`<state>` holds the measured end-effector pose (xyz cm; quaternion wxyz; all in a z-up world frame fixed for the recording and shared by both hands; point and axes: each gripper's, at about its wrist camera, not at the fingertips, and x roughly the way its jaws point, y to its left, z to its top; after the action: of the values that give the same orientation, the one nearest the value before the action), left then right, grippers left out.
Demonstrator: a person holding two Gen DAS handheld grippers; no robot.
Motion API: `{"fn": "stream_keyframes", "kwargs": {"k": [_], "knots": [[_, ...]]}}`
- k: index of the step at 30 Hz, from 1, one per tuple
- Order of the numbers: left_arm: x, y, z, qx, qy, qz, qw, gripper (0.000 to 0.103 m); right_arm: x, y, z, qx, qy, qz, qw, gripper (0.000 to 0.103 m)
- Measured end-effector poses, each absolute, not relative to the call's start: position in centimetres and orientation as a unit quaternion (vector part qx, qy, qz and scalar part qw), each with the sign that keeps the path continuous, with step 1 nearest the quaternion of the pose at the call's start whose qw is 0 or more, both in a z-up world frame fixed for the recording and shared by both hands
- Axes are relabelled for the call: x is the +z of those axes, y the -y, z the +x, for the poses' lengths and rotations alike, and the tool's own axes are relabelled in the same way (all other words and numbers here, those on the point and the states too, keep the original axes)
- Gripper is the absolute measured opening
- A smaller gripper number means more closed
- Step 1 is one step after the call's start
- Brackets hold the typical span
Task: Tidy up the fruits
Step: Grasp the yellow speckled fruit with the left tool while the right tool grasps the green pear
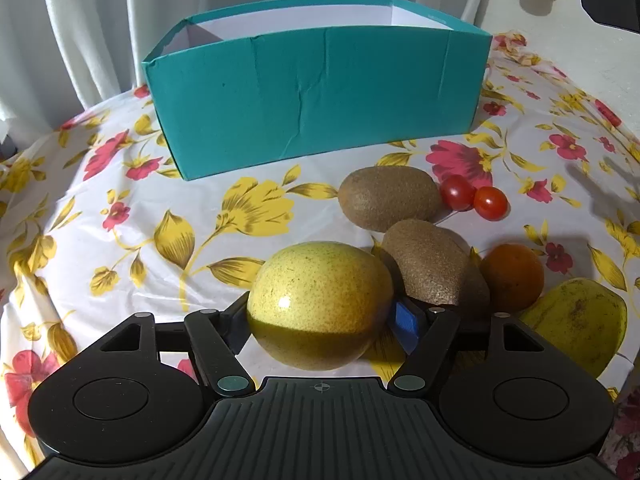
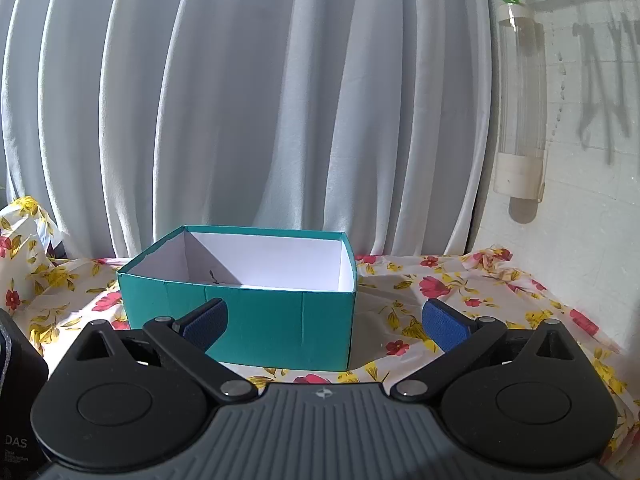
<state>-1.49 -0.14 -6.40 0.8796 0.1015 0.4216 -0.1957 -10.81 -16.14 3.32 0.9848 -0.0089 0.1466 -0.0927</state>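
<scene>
A round yellow speckled fruit (image 1: 316, 292) rests on the flowered tablecloth, and my left gripper (image 1: 320, 320) is shut on it, with a pad against each side. To its right lie two brown kiwis (image 1: 390, 196) (image 1: 426, 264), two cherry tomatoes (image 1: 458, 192) (image 1: 491, 202), a small orange (image 1: 514, 276) and a yellow-green fruit (image 1: 580, 320). Behind them stands an open teal box (image 1: 312, 96) with a white inside. In the right wrist view the same box (image 2: 280, 320) shows no fruit inside. My right gripper (image 2: 324, 308) is open just in front of it, with nothing between its blue pads (image 2: 446, 328).
A white curtain (image 2: 280, 100) hangs behind the table. On the wall at the right is a clear tube-shaped holder (image 2: 520, 100). A black device (image 2: 16, 380) sits at the table's left edge. The cloth (image 1: 120, 240) left of the fruit is bare.
</scene>
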Motion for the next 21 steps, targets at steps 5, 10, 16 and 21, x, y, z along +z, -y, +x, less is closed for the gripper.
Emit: {"fn": "stream_keyframes", "kwargs": {"k": [5, 10, 16, 21], "knots": [[-6.2, -0.3, -1.2, -0.198, -0.429, 0.088, 0.877, 0.073, 3.2, 15.9, -11.2, -0.094, -0.152, -0.011, 0.984, 0.103], [-5.2, -1.5, -1.3, -0.192, -0.432, 0.067, 0.879, 0.073, 3.2, 15.7, -12.0, -0.099, -0.148, -0.011, 0.984, 0.103], [-3.5, -2.2, -2.0, -0.186, -0.417, 0.064, 0.887, 0.073, 2.9, 15.2, -12.9, -0.099, -0.145, -0.012, 0.984, 0.103], [-1.7, -2.9, -2.6, -0.181, -0.401, 0.056, 0.896, 0.073, 1.5, 14.4, -13.5, -0.089, -0.166, -0.01, 0.982, 0.103]]}}
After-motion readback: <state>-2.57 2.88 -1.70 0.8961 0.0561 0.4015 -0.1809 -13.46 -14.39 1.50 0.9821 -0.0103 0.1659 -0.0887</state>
